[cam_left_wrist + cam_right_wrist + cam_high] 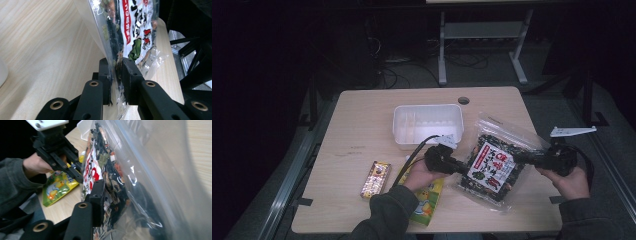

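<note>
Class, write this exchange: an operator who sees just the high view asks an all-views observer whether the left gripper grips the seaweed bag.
Observer: Yes; the left gripper pinches the seaweed bag by its clear edge, between both pads.
Operator: And the right gripper?
Observer: One jaw lies against the bag's printed face; the other is hidden behind it.
Operator: And the yellow-green packet?
Observer: Its front carries a cartoon picture.

Both grippers, left gripper (460,168) and right gripper (521,158), are matte black, with brass-ringed screw holes along jointed arms. A black cable trails from each; a pale three-cornered plate tops the right one. Sleeves are dark grey-green.
</note>
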### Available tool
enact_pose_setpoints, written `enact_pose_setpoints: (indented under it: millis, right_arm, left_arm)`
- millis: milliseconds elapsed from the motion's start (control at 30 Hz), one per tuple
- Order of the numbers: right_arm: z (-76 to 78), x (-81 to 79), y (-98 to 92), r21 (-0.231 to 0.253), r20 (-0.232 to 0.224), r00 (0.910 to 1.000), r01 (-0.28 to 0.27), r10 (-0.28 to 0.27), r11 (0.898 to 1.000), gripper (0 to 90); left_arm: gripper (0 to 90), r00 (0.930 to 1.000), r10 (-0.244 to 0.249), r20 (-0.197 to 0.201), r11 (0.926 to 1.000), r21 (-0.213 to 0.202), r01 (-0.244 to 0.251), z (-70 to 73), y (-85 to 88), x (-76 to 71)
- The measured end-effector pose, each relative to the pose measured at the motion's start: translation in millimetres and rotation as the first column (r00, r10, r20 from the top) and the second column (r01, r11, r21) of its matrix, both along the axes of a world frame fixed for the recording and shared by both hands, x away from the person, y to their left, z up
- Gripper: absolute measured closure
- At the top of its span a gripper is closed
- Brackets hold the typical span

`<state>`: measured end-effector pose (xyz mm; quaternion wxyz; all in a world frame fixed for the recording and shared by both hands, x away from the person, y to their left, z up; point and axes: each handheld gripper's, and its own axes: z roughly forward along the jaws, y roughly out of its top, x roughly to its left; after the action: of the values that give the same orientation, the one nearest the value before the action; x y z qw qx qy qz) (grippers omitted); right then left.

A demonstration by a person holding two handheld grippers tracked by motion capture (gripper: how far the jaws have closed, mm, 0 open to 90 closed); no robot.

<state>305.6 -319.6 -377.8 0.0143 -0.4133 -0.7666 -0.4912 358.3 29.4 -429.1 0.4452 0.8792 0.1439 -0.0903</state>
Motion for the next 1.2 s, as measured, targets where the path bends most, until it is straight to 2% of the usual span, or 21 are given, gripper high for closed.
enact_pose_setpoints:
  millis: [100,300,500,867,1200]
  right_arm:
    - [3.6,-1.4,-0.1,0.039,-0.001,0.9997,-0.024,0.024,0.999,72.6]
    - [11.8,-4.6,3.5,0.069,-0.008,0.9982,-0.058,0.059,0.996,77.3]
    - [19.9,-6.6,7.3,0.065,-0.005,0.998,-0.062,0.063,0.996,77.9]
    - [34.8,-11.5,9.1,0.026,0.027,0.9984,-0.05,0.05,0.998,78.1]
    - [49.2,-12.6,6.1,0.009,0.065,0.9977,-0.018,0.018,1.0,78.1]
  left_arm:
    - [75.3,0.9998,0.017,0.009,0.9998,0.009,-0.017,-0.6,0.6,0.0]
    - [71.2,0.9995,0.03,0.013,0.9995,0.012,-0.03,-0.5,1.9,0.6]
    - [65.5,0.9986,0.048,0.02,0.9988,0.004,-0.048,1.5,5.8,0.7]
    - [53.2,0.9949,0.087,0.051,0.9958,0.022,-0.089,5.3,15.6,-3.4]
    - [43.1,0.9894,0.11,0.095,0.9914,0.06,-0.116,11.2,31.0,-11.5]
